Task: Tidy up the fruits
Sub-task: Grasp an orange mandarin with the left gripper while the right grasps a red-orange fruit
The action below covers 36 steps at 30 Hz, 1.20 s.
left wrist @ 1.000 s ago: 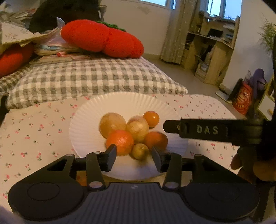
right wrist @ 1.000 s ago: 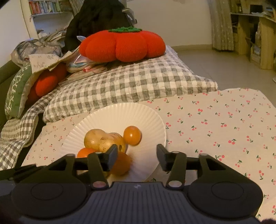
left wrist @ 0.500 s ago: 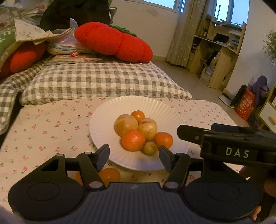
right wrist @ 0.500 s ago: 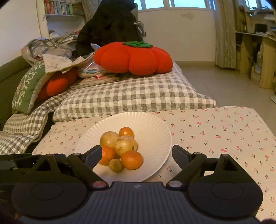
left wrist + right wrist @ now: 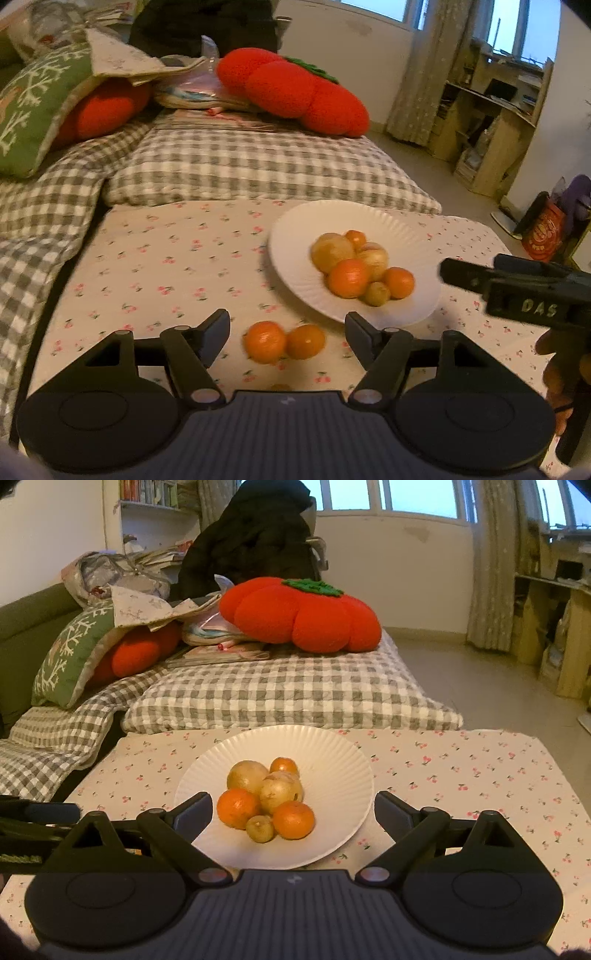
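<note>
A white ribbed plate [image 5: 332, 760] sits on a table covered with a cherry-print tablecloth [image 5: 166, 258], and six fruits are heaped in a touching cluster at its middle: two pale yellow-brown round fruits [image 5: 246, 775], a small greenish-yellow fruit [image 5: 259, 828] at the near edge of the heap, and three oranges, the smallest orange [image 5: 283, 766] at the back. Two more oranges [image 5: 265, 341] lie off the plate on the cloth, touching each other, just beside the plate's near-left rim in the left wrist view. The left gripper [image 5: 287, 332] hangs above the cloth with its jaws opening; those two loose oranges show between its fingers, but the pads press on nothing. The right gripper [image 5: 293, 814] faces the plate, its jaws spread wide and opening, framing the heap while gripping none of the fruit. Its black body marked "DAS" shows at the right edge of the left wrist view. Behind the table lie a grey checked cushion [image 5: 280, 690] and a red tomato-shaped pillow [image 5: 299, 614]
</note>
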Tool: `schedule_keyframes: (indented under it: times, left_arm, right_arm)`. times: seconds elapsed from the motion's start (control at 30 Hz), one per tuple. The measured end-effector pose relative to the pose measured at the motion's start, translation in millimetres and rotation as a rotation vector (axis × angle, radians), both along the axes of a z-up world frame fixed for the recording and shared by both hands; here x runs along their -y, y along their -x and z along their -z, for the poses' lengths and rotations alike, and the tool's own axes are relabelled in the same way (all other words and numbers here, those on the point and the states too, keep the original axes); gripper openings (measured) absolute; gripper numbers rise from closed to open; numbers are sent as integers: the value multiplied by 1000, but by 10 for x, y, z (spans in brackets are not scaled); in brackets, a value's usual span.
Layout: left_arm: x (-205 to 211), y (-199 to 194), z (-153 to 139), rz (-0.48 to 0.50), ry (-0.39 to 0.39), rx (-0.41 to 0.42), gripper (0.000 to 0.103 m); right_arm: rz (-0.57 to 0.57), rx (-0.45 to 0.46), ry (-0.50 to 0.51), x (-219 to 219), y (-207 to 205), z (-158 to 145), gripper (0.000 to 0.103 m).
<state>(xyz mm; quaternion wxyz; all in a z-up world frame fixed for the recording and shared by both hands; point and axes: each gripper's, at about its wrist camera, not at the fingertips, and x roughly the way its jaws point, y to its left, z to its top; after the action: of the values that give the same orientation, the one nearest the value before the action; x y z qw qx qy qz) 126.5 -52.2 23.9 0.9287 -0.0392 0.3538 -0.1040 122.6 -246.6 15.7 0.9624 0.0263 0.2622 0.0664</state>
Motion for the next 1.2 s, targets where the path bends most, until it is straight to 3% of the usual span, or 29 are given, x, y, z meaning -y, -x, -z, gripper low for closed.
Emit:
schedule_keyframes:
  times: [0.17, 0.5, 0.7, 1.07, 1.2]
  left_arm:
    - [-200, 13, 38, -34, -8, -29, 57]
    - [-340, -7, 158, -58, -20, -72, 57]
    - [-348, -83, 252, -60, -8, -104, 58]
    - [-498, -200, 310, -95, 17, -133, 66]
    - [-488, -208, 335, -93, 11, -138, 67]
  right_arm:
    - [4, -9, -41, 8, 31, -34, 94]
    - [-114, -67, -63, -237, 84, 40, 93]
    - [-220, -100, 4, -502, 128, 147, 89]
    - [-525, -199, 74, -1051, 345, 363, 84]
    - [-597, -241, 114, -1235, 403, 484, 75]
